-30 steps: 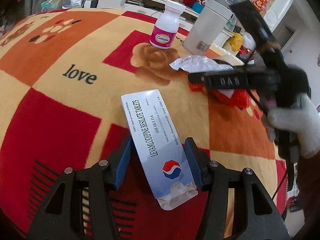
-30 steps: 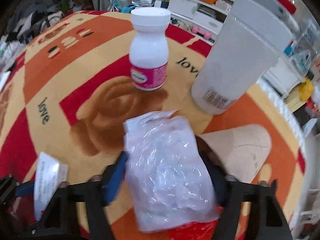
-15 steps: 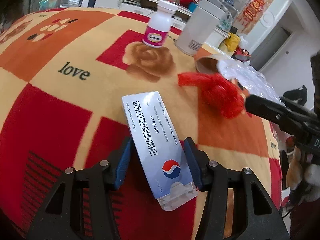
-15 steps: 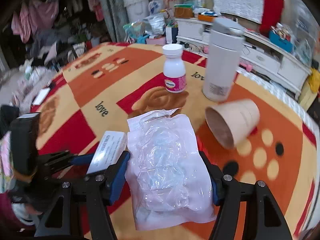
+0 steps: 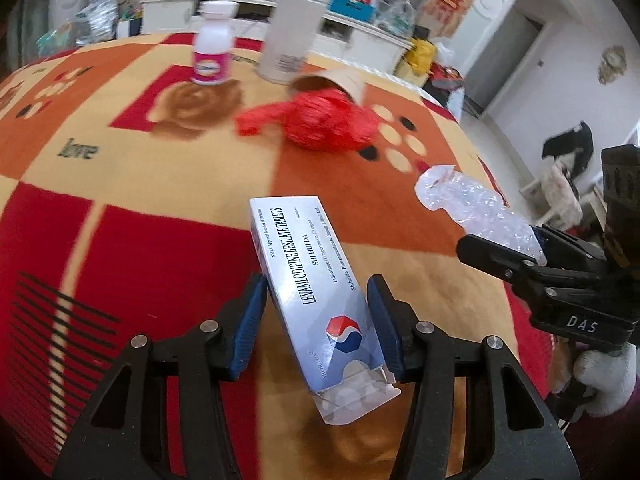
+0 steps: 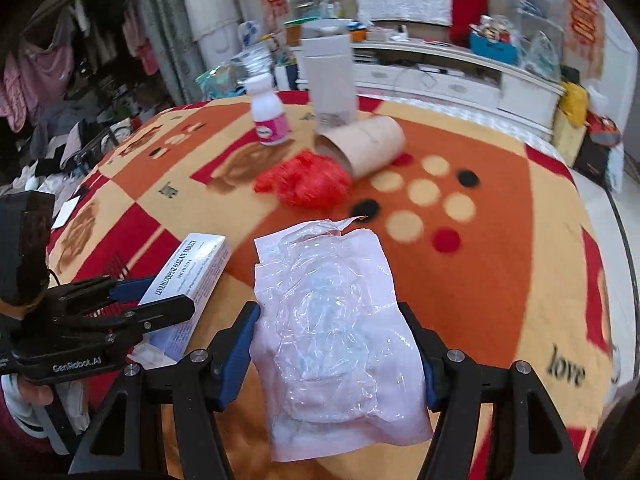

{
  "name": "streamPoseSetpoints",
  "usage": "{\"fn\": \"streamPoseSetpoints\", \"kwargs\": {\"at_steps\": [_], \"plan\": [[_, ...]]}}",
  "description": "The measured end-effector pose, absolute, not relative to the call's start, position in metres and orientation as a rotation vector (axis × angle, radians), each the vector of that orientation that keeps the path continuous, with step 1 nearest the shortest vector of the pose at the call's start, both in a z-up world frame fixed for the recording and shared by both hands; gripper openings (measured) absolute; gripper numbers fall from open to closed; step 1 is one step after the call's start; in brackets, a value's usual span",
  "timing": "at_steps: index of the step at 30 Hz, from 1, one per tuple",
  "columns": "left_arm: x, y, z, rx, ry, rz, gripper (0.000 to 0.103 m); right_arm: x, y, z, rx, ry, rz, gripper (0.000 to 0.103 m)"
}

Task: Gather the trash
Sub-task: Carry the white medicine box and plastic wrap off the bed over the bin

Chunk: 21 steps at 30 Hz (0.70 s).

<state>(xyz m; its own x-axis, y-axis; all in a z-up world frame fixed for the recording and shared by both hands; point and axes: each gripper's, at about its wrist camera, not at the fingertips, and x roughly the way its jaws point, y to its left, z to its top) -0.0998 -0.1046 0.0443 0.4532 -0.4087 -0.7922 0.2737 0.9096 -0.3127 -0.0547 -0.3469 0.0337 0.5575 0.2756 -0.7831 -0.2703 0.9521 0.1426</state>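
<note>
while the white and blue cardboard tablet box (image 5: 320,300) sits clamped between the blue pads of the left gripper (image 5: 318,320), its open end flap points back toward the camera and it hangs above the blanket. the crumpled clear plastic wrapper (image 6: 336,320) is pinched the same way between the blue pads of the right gripper (image 6: 334,344), also lifted off the surface. in the right wrist view the two grippers are near each other, the box to the left of the wrapper. farther out, a crumpled red plastic bag (image 5: 324,124) lies on the red, orange and cream patterned blanket (image 5: 140,220), touching the mouth of a brown paper cup (image 6: 364,144) lying on its side. behind these stand a small white bottle with a pink label (image 5: 212,48) and a tall white cylindrical container (image 6: 330,80), both upright, near each other. a long white cabinet (image 6: 460,76) runs behind the blanket's far edge.
</note>
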Motion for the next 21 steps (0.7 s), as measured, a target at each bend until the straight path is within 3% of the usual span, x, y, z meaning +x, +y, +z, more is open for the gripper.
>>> {"fn": "streamPoseSetpoints", "kwargs": {"at_steps": [12,13,14,21], "plan": [[-0.114,-0.161,0.041,-0.078,1.039,-0.501,0.047,-0.087,-0.413,0.026,0.089,0.928,0.221,0.065],[-0.115,-0.165,0.042,-0.071,1.036,-0.507,0.043,-0.089,-0.417,0.025,0.096,0.929,0.216,0.065],[-0.116,-0.169,0.042,-0.061,1.035,-0.509,0.026,-0.091,-0.42,0.025,0.103,0.93,0.211,0.065],[-0.117,-0.175,0.044,-0.051,1.028,-0.503,0.023,-0.099,-0.437,0.023,0.134,0.928,0.193,0.065]]}}
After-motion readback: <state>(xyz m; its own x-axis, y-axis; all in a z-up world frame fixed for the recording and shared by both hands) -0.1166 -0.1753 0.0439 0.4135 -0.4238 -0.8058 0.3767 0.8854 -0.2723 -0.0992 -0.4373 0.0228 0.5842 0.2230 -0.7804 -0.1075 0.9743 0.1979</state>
